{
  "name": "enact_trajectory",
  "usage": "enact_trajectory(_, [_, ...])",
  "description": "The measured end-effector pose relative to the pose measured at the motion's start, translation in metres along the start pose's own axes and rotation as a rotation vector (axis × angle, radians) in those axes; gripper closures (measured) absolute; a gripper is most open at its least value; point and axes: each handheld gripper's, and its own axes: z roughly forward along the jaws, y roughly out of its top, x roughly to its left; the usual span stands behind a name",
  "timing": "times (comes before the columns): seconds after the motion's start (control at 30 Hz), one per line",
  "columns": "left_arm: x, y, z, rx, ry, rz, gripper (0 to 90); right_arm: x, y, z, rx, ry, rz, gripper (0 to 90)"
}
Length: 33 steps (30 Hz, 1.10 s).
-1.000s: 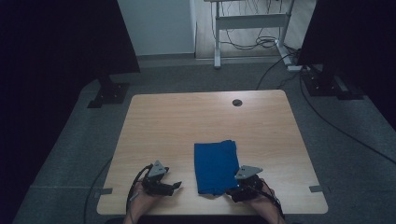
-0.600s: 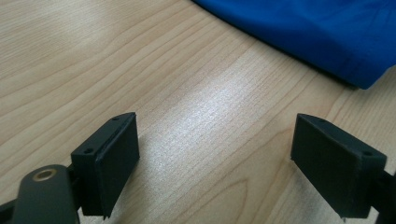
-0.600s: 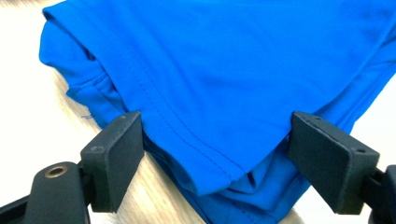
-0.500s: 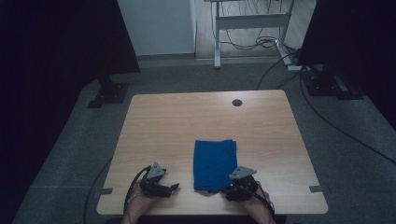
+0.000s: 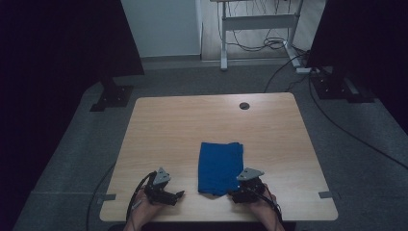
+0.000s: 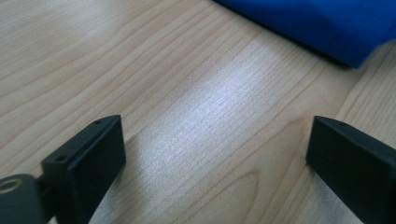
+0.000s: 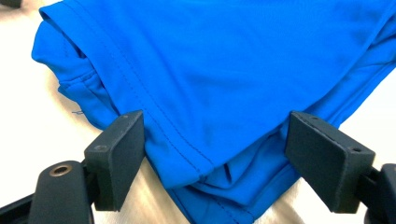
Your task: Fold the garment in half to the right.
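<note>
A dim room with grey floor holds one wooden table [image 5: 192,130]. On it lies one folded blue cloth [image 5: 220,166], toward six o'clock of the tabletop. There are two grippers. The left gripper [image 5: 165,191], at seven o'clock, has its jaws wide apart over bare wood. The right gripper [image 5: 246,187] has its jaws spread either side of the cloth's near corner. The table's near edge cuts off the person's forearms.

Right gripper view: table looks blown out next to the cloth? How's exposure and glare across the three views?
Right gripper view: yes, the table is washed to pale cream, grain lost, while the blue cloth stays sharp down to its stitching. Left gripper view: a bright sheen patch on the wood, grain still readable. High view: dim overall, dark in both upper corners, table evenly lit.
</note>
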Motion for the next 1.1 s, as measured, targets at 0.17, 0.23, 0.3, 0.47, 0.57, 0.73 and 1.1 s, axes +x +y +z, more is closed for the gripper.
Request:
enact_trajectory(0.17, [0.000, -0.003, -0.003, 0.004, 0.009, -0.010, 2.2, -0.007, 0.009, 0.010, 0.005, 0.013, -0.008, 20.4])
enact_trajectory(0.23, [0.000, -0.003, -0.003, 0.004, 0.009, -0.011, 2.2, -0.011, 0.012, 0.013, 0.005, 0.018, -0.010, 20.4])
enact_trajectory(0.3, [0.000, -0.003, -0.003, 0.004, 0.008, -0.010, 2.1, -0.015, 0.017, 0.017, 0.013, 0.023, -0.015, 20.4])
enact_trajectory(0.47, [0.001, -0.003, -0.003, 0.005, 0.003, -0.004, 2.1, -0.025, 0.028, 0.028, 0.023, 0.030, -0.023, 20.4])
enact_trajectory(0.57, [0.002, -0.003, -0.003, 0.006, 0.003, -0.005, 1.7, -0.031, 0.034, 0.035, 0.020, 0.031, -0.023, 20.4])
enact_trajectory(0.73, [0.002, -0.003, -0.003, 0.007, 0.004, -0.007, 1.3, -0.039, 0.042, 0.044, 0.020, 0.037, -0.027, 20.4])
enact_trajectory(1.1, [0.002, -0.003, -0.003, 0.007, 0.005, -0.007, 1.1, -0.052, 0.049, 0.053, 0.016, 0.059, -0.055, 18.3])
